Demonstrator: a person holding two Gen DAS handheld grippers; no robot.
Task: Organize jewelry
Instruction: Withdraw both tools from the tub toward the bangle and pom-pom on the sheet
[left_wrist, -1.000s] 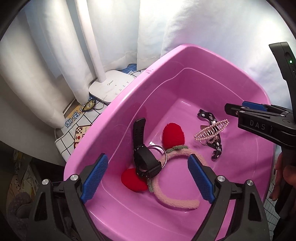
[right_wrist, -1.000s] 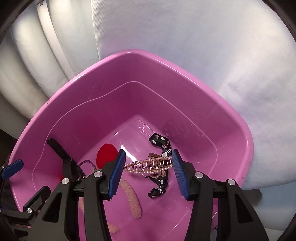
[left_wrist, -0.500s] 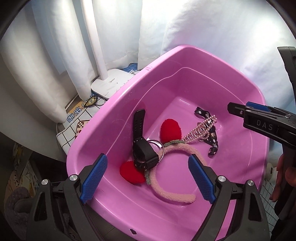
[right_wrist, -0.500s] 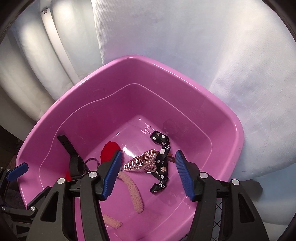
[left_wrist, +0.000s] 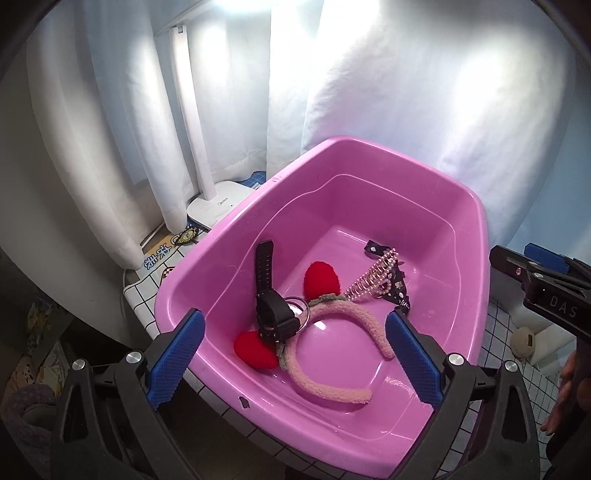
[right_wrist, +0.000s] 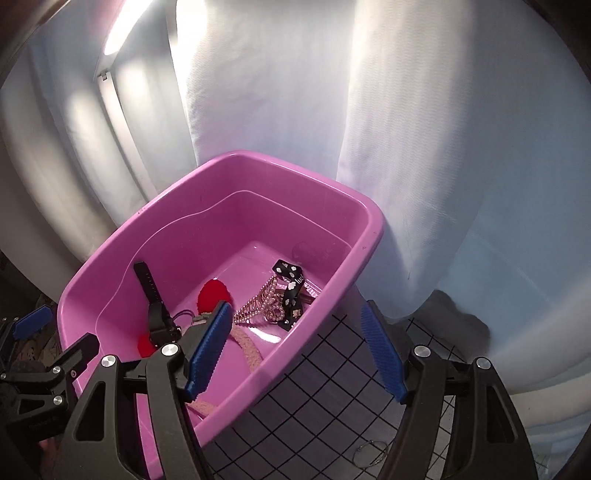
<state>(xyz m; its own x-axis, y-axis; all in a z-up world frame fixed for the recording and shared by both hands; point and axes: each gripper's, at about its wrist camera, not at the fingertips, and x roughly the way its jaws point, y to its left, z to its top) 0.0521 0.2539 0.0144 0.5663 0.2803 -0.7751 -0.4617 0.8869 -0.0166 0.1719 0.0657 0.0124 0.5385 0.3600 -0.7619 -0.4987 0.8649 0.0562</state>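
Pink tub (left_wrist: 476, 236) holds pearl clip (left_wrist: 373, 278) lying on black bow (left_wrist: 397, 291), red-eared headband (left_wrist: 343, 317), black watch (left_wrist: 269, 299), metal ring (left_wrist: 301, 308) beside watch. Left gripper (left_wrist: 293, 360) above tub's near side, jaws wide apart, empty. Right gripper (right_wrist: 295, 347) over tub's right rim, jaws apart, empty. Wire ring (right_wrist: 369, 454) on grid cloth (right_wrist: 314, 406) outside tub.

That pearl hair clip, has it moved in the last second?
Yes. The right gripper let it go; the clip now lies in the tub against the black bow.
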